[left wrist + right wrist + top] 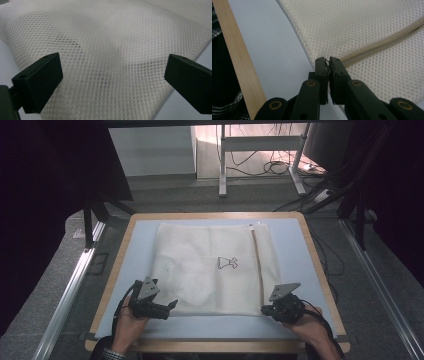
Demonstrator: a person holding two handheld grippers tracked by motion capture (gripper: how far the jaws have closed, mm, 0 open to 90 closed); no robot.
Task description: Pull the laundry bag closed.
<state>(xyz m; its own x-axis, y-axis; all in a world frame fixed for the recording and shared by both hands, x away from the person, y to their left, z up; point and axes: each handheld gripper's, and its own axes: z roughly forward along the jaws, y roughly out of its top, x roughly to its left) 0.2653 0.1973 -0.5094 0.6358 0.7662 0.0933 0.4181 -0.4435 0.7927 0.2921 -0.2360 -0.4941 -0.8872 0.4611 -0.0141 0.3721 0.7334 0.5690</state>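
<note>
Mesh laundry bag (210, 270): zipper runs 12 to 6 o'clock. Right hand-held gripper (328, 62) clenched on the bag's near zipper corner; left hand-held gripper (112, 82) released, straddling the 7 o'clock corner.

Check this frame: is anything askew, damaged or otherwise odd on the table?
Nothing is damaged or spilled. The mesh bag lies nearly square on the table, but it is not quite flat: soft bulges and a shadowy patch show near its left front corner, by the open left tongs. The right tongs pinch its zipper end.
</note>
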